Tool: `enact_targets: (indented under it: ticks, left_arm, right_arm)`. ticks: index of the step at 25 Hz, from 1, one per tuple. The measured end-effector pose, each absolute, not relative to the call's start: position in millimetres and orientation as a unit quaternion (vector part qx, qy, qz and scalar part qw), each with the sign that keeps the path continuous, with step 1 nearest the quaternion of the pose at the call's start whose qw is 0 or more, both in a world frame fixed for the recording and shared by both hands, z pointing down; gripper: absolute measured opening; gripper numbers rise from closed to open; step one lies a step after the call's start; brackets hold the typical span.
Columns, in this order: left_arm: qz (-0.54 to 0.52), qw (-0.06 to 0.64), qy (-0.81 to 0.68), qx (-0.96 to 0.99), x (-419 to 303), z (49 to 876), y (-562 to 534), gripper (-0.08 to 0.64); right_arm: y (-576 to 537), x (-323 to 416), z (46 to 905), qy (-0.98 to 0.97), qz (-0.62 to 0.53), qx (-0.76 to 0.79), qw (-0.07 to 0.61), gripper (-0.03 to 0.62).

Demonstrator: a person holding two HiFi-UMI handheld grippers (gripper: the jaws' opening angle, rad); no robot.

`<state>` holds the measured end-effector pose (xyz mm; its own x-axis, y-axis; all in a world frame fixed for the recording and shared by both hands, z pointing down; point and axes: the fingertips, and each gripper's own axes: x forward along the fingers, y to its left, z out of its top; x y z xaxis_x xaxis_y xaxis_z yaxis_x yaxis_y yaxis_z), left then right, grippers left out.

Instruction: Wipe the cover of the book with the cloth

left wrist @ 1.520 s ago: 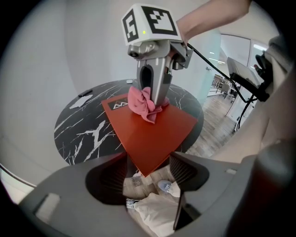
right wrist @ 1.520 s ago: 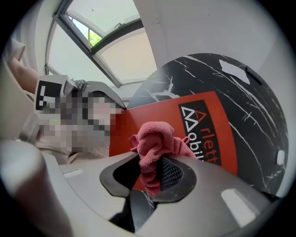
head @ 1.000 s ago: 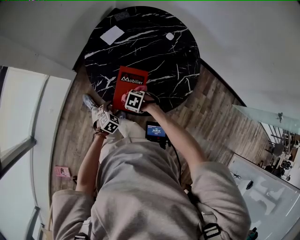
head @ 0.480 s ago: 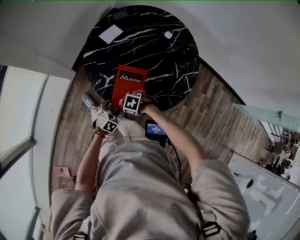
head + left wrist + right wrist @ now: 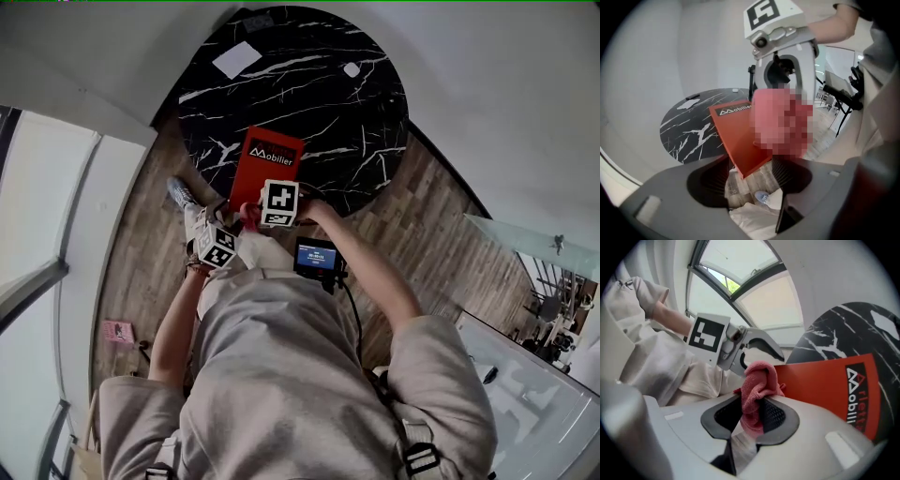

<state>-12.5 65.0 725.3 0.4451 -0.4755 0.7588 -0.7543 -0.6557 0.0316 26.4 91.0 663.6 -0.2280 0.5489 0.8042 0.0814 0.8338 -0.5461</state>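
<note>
- On the round black marble tabletop [image 5: 375, 141], head view: the red book [image 5: 264, 173] lies cover up at the near rim. Its long axis runs from the person toward the tabletop's middle, leaning slightly right. The white lettering sits at the far end.
- Same view: a white sheet [image 5: 236, 59] lies at the far rim, well apart from the book.
- Left gripper view: the left claw [image 5: 750, 182] stands wide, its pads pressing on nothing. The book's near corner juts past the tabletop rim over the wood floor [image 5: 824, 131]. That corner shows between the two jaws, and neither pad touches it. The long axis recedes up and to the left, lettering end farthest away.
- Right gripper view: the right claw [image 5: 752, 416] is clamped on a pink cloth [image 5: 758, 378], which bunches up above the jaws. The book lies just to the right of the cloth; I cannot tell whether they touch. The long axis runs left to right here, with the lettering sideways at the right end.
</note>
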Motion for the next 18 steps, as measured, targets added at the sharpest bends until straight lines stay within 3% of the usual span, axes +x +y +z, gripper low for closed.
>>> enact_targets:
  ticks: [5, 18]
  left_arm:
    - [0.365, 0.175, -0.371, 0.836, -14, 716, 61, 0.290]
    - [0.386, 0.182, -0.357, 0.831, -23, 730, 60, 0.290]
  right_arm:
    - [12, 18, 642, -0.799, 0.172, -0.115, 0.565, 0.112]
    - [-129, 9, 695, -0.807, 0.139, 0.082, 0.568, 0.112]
